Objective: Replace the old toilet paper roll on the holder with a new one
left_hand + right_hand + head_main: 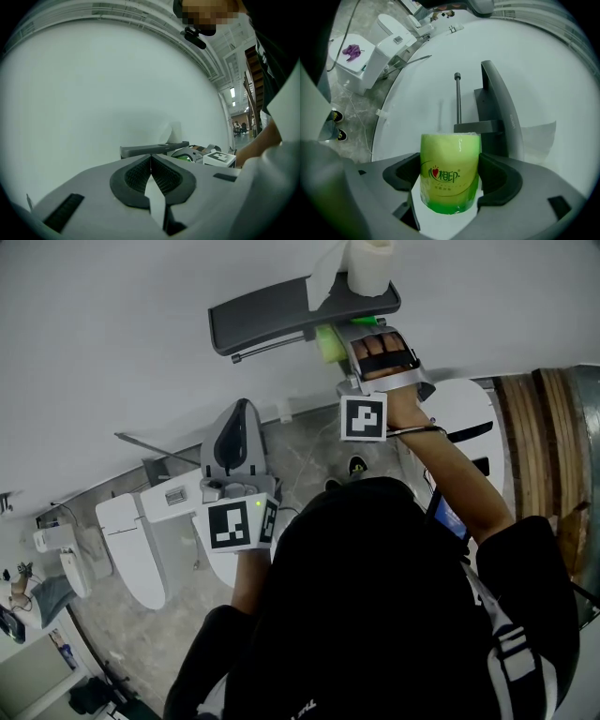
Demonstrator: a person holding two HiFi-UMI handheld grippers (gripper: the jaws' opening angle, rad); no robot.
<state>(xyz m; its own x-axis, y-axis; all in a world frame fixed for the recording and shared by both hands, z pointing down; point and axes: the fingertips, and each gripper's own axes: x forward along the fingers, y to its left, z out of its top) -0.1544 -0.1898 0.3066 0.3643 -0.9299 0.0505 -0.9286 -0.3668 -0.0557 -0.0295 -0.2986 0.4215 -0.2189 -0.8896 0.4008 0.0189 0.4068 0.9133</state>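
Grip, right: I've got the right gripper [449, 183] clamped on the green-wrapped new roll [328, 341].
Place: upper centre of the head view, just below the grey holder [258, 317], near its bar [458, 98].
Grip, left: left gripper [151, 161] jaws pressed together, empty.
Holder top: white roll [370, 268] standing.

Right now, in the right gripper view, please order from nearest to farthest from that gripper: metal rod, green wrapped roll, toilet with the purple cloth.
1. green wrapped roll, held between the jaws.
2. metal rod, just beyond the roll, centre.
3. toilet with the purple cloth, far off, upper left.
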